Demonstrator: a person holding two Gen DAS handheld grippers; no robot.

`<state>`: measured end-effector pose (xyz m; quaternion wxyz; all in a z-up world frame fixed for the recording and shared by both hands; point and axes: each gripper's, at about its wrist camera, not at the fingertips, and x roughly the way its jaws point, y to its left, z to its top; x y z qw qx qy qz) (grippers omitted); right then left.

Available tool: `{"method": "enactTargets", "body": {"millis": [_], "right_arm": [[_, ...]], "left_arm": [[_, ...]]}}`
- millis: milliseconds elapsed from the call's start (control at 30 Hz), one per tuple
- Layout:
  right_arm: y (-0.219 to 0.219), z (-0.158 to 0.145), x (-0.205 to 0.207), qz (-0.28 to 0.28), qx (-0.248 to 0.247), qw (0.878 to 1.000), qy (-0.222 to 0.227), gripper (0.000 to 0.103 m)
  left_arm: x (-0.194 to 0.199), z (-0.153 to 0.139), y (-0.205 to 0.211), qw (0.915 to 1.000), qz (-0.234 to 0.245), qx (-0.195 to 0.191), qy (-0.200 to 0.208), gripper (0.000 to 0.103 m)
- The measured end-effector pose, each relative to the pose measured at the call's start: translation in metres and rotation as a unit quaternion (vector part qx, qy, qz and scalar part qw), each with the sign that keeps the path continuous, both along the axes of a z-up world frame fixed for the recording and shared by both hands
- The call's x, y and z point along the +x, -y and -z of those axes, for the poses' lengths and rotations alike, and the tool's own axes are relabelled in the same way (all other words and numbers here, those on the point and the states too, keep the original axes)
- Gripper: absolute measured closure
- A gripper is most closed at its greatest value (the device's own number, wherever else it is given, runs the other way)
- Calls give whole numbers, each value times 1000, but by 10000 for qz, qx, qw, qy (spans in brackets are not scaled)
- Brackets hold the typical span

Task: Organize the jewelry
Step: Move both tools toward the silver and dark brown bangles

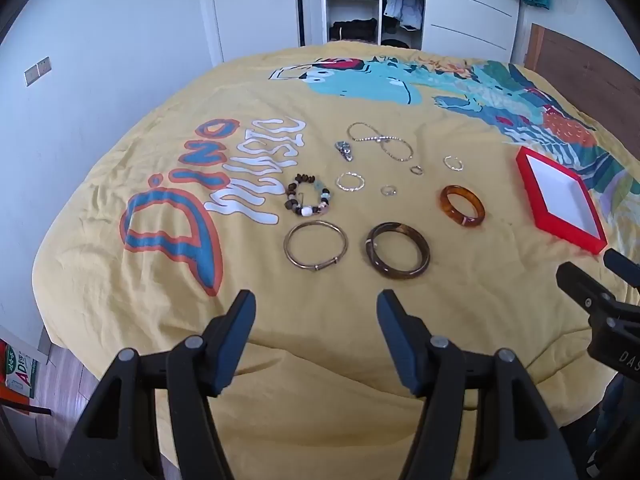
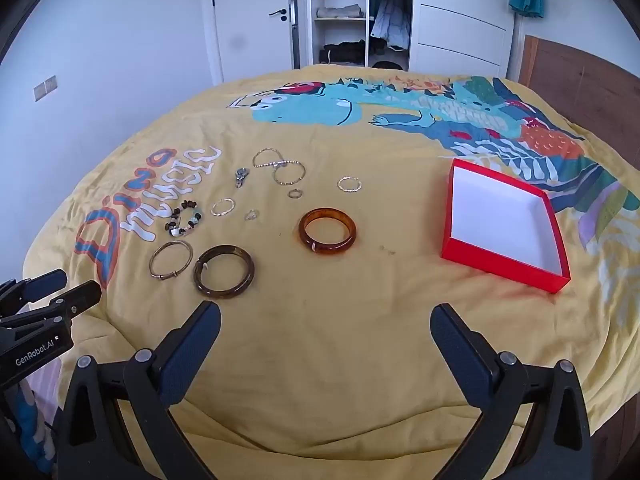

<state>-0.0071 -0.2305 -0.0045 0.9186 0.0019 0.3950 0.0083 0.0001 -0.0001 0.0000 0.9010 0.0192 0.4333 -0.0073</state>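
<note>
On the yellow bedspread [image 2: 320,340], jewelry lies spread beside a red box [image 2: 472,258] that holds nothing. Left tool [image 1: 316,300] and right tool [image 2: 326,312] both hover above the near edge of the bed, jaws wide apart and holding nothing. Nearest them lie a dark bangle [image 2: 224,272] and a thin metal bangle [image 2: 171,265], close together; an amber bangle [image 2: 328,231] sits between these and the box. Farther off are a beaded bracelet [image 2: 184,219], several small rings [image 2: 223,207] and a chain necklace [image 2: 280,166].

Likely hazards: the soft, wrinkled cloth may give under a descending tool, so a thin ring is pushed into the fabric rather than caught; the cloth itself may be pinched; the chain may snag or trail. Nothing blocks the path to the box. Behind the bed stands an open wardrobe [image 2: 348,12].
</note>
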Motion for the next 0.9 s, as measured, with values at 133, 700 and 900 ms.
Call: {"method": "enactTargets", "body": {"millis": [133, 700, 900], "right_arm": [[1, -2, 0, 42, -43, 10000, 75, 0], [-4, 8, 3, -71, 64, 9999, -138, 3], [-5, 12, 4, -105, 53, 9997, -209, 4]], "left_arm": [[0, 0, -1, 10000, 25, -15, 7, 42], [-4, 11, -10, 9997, -215, -67, -22, 42], [-7, 13, -11, 9996, -271, 4, -59, 42]]}}
